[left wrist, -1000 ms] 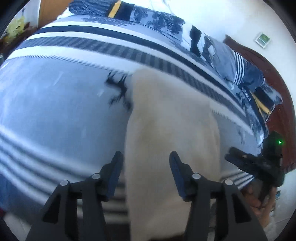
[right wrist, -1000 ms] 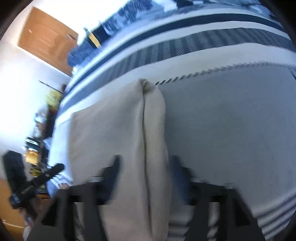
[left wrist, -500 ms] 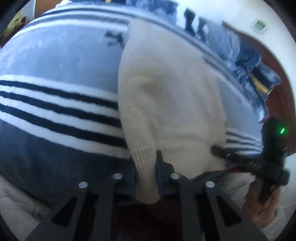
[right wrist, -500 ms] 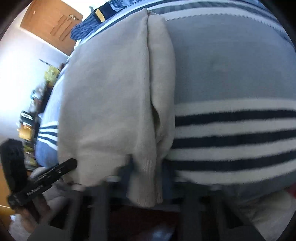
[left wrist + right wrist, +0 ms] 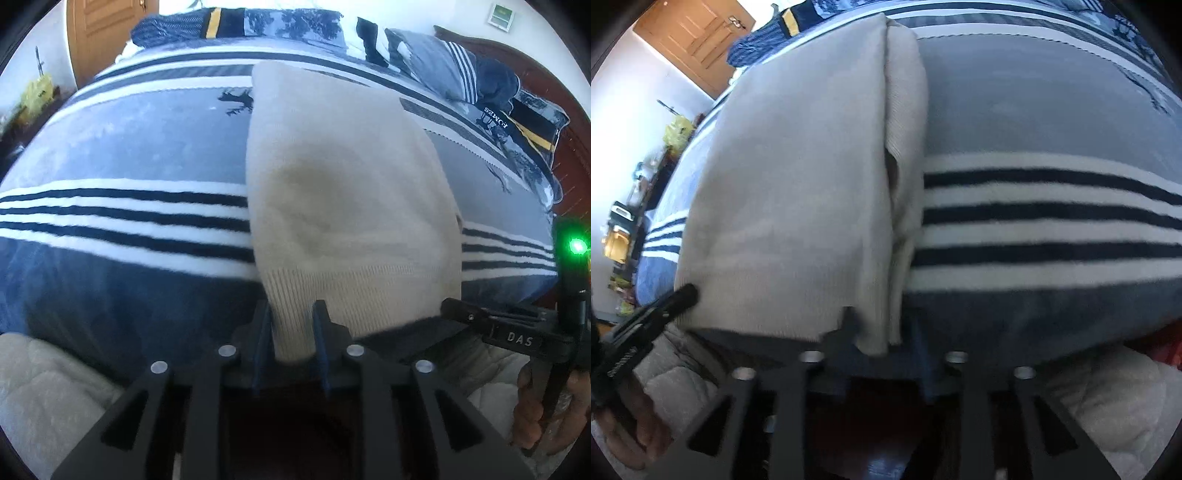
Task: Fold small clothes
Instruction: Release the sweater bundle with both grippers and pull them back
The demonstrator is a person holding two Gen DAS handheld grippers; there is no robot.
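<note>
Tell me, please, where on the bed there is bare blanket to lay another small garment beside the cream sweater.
Left of the cream sweater, the striped blanket lies bare from the deer print to the dark near edge. Right of the sweater, the right wrist view shows another bare stretch. The far end is crowded with pillows and bedding. Near the edge, the left gripper and right gripper grip the hem.

My left wrist camera sits low at the bed's near edge, looking along its jaws across the cream sweater toward the pillows. My right wrist camera is just as close, facing the same way from the sweater's other corner. Both share the sweater, the striped bedding and the wooden door; each catches the other gripper at its frame edge.
</note>
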